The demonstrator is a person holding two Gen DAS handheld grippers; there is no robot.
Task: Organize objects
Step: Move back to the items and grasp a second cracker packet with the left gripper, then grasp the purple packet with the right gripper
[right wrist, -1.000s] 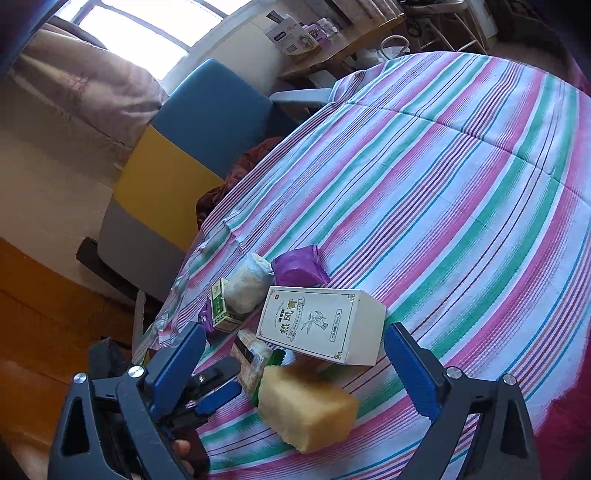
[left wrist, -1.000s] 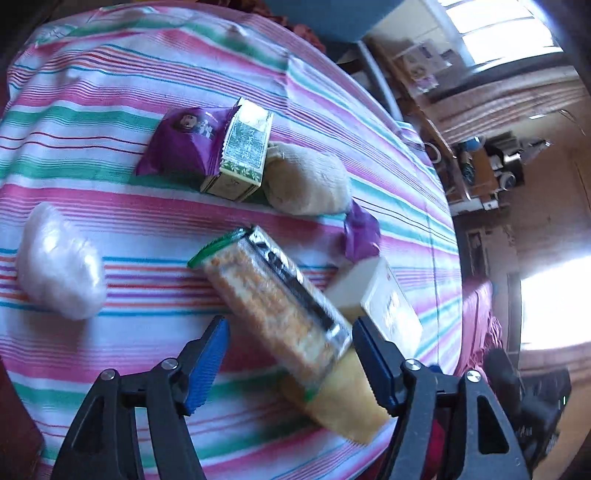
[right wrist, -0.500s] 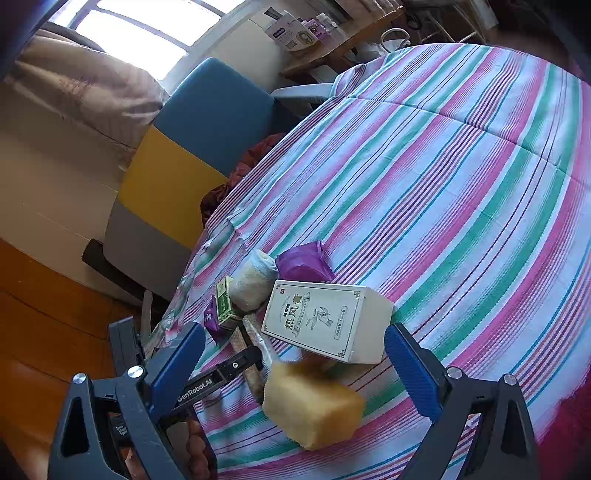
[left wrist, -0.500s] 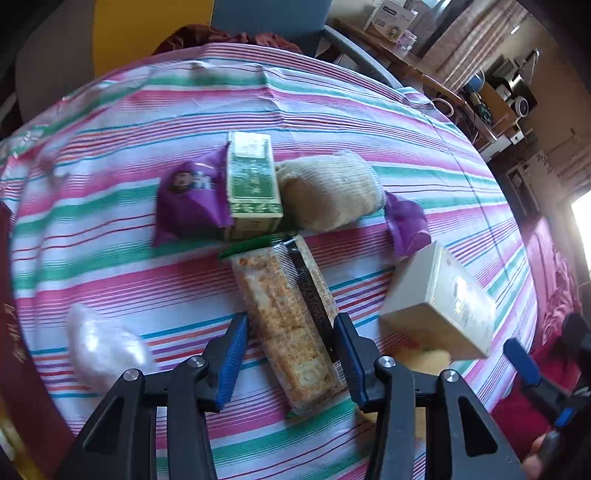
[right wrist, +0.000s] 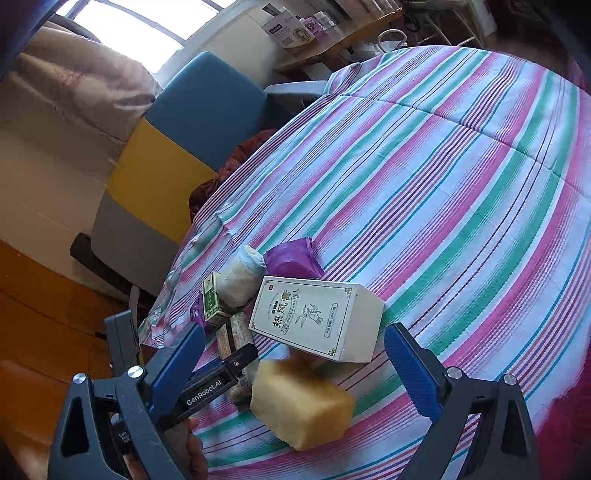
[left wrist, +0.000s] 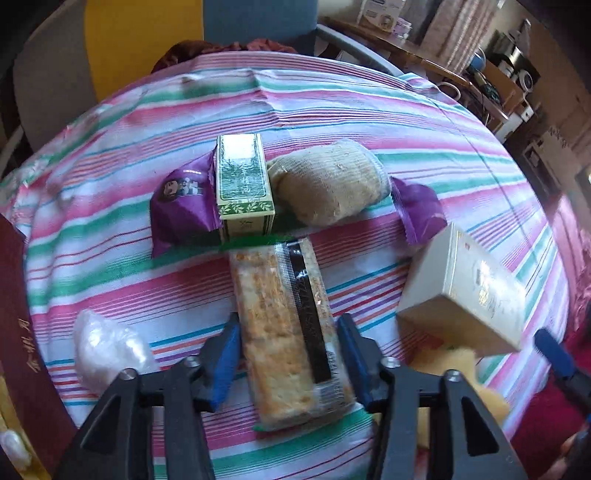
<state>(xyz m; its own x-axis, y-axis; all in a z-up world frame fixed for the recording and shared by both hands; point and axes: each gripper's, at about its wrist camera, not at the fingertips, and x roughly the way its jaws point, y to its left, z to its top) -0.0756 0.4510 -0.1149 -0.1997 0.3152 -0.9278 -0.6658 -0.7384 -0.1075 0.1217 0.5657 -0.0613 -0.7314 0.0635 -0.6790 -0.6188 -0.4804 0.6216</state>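
Two boxes [left wrist: 245, 184], two purple packets [left wrist: 183, 205]; left gripper [left wrist: 288, 360] clamps cracker pack [left wrist: 284, 325], right gripper [right wrist: 295, 363] released

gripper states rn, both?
Left gripper: fingers closed on the cracker pack lying on the striped cloth.
Right gripper: open wide, holding nothing; yellow sponge and white box lie between its fingers.

The yellow sponge [left wrist: 461, 373] lies largely hidden behind the left gripper [left wrist: 288, 360] and under the white box [left wrist: 461, 291]. The cracker packet [right wrist: 236, 332] shows only partly behind that gripper's finger. Items on the far shelf [right wrist: 332, 33] are too small to identify.
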